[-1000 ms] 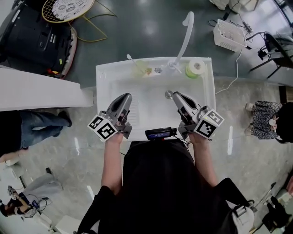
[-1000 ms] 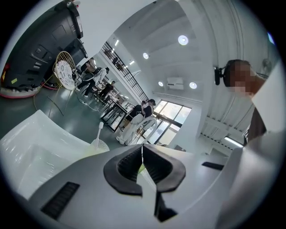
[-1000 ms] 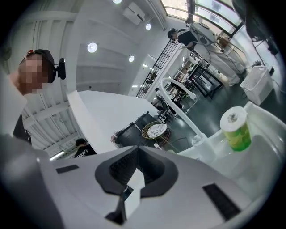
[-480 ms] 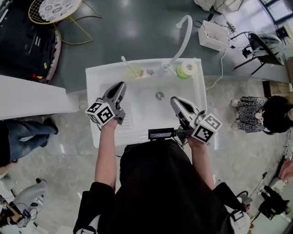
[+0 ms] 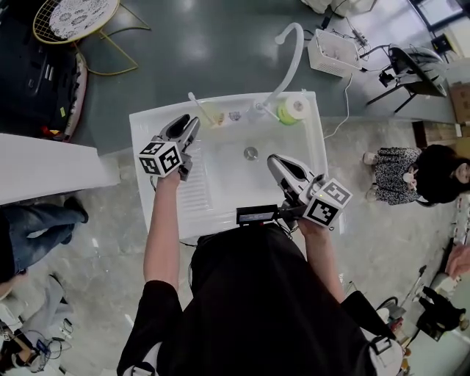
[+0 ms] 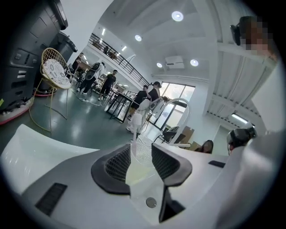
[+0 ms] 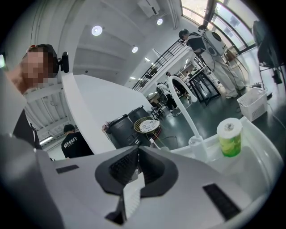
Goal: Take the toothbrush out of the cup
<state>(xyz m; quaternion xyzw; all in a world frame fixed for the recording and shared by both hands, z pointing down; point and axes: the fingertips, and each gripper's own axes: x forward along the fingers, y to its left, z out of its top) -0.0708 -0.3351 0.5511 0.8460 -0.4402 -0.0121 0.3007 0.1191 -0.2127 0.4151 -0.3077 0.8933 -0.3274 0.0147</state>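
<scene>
room: big open hall with a glossy grey floor. A wicker chair stands off past the sink's back left corner.
sink: white standalone unit. Tall curved faucet at the middle of the back edge, green canister at the back right corner, drain mid-basin.
cup: clear and patterned, upright on the back edge, left of the faucet.
toothbrush: stands in the cup and leans toward the back left corner. Its upper end is well clear of the rim.
handling: I'd judge it light, stiff thin plastic, with a smooth handle that's likely slippery if wet. The cup looks light too, so it'll probably tip or drag if the brush is pulled sideways.
grip point: bare handle above the cup rim. Pinch across the narrow side and lift along the lean.
left claw: at the sink's back left, spread wide, jaws have just been opening. The left gripper view shows the cup in the gap, and the pads aren't pressing on it. Can't tell if it sits between the pads or just ahead of the tips.
right claw: closed tight, nothing between the pads. It hovers over the front right of the basin, well apart from the cup.
status: brush not yet gripped, still in the cup.
risk: closing here would catch the cup wall instead of the handle.
</scene>
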